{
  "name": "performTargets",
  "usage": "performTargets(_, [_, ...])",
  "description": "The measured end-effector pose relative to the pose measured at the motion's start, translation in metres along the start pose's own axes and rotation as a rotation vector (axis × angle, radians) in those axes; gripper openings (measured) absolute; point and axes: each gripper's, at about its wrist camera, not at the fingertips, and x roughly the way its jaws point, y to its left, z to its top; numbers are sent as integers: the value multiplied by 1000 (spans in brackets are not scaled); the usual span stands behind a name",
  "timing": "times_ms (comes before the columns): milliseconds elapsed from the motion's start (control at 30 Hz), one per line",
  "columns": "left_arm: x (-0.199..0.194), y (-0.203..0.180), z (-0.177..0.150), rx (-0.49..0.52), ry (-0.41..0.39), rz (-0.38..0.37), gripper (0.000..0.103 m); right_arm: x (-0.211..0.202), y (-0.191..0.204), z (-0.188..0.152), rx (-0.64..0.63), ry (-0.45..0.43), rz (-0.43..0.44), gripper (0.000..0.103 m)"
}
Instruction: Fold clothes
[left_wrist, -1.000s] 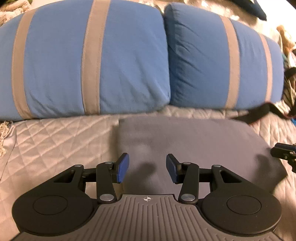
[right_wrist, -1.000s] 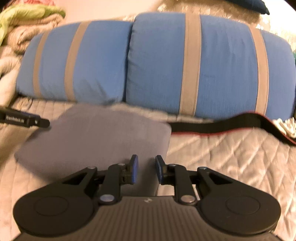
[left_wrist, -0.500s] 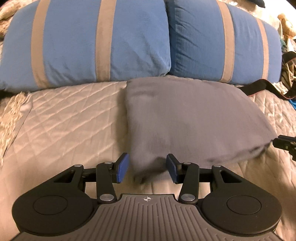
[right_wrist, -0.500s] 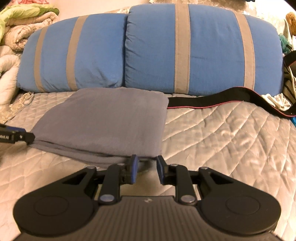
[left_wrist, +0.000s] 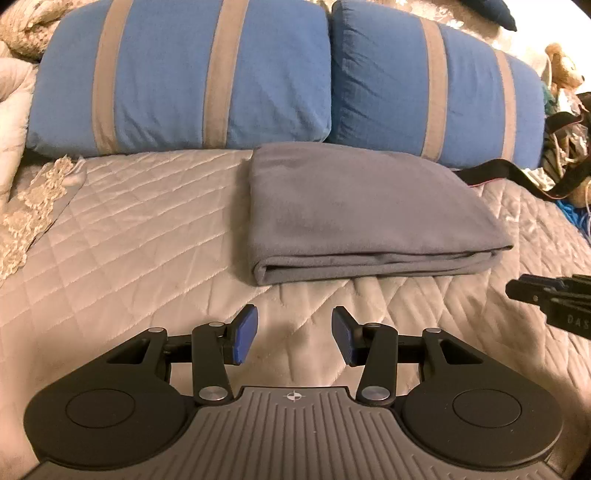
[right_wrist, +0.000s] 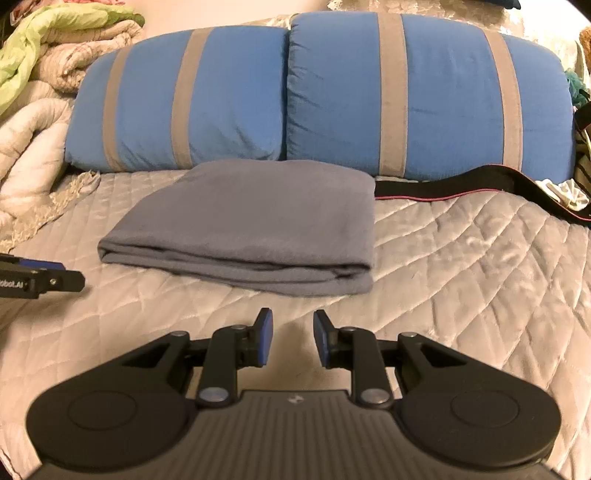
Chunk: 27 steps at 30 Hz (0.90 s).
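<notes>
A quilted bedspread (left_wrist: 140, 236) is covering the bed, two blue pillows with beige stripes (right_wrist: 317, 92) are leaning at its head, and the folded grey garment (left_wrist: 354, 218) is lying flat just in front of them. Only the right wrist view is showing a green and beige pile of bedding (right_wrist: 55, 44) at the far left, and the black strap (right_wrist: 461, 184) beside the garment is showing more fully there. The left gripper (left_wrist: 294, 338) and the right gripper (right_wrist: 291, 339) are hovering over the bedspread just short of the garment's near edge, both with fingers apart and nothing between them.

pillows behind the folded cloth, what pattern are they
Blue pillows with vertical tan-grey stripes; clearest in the right wrist view.
</notes>
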Motion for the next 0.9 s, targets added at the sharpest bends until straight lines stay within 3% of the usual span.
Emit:
performTargets(133, [3, 0, -1, -3, 11, -3, 43, -1, 10, -3, -48, -12, -8, 51])
performTargets(200, [3, -1, 1, -9, 16, 4, 43, -1, 14, -3, -68, -23, -17, 65])
performTargets(267, [4, -2, 3, -16, 18, 1, 46, 0, 15, -2, -69, -38, -32, 102])
performTargets(300, [4, -3, 3, -19, 17, 0, 50, -1, 15, -2, -69, -46, -31, 103])
performTargets(367, [7, -5, 1, -14, 4, 8, 77, 1, 15, -1, -67, -47, -38, 103])
performTargets(433, [12, -7, -2, -1, -3, 30, 87, 4, 15, -1, -65, -34, -52, 103])
performTargets(533, [25, -6, -6, 0, 48, 15, 88, 10, 12, -1, -35, -10, -42, 103])
performTargets(600, [30, -8, -9, 18, 55, 22, 95, 15, 10, -1, -19, 22, -44, 103])
performTargets(667, [35, -14, -12, 49, 48, 40, 102, 30, 10, -5, -23, 132, -59, 103])
performTargets(900, [37, -25, -18, 56, 17, 101, 103, 33, 11, -8, -59, 121, -66, 103])
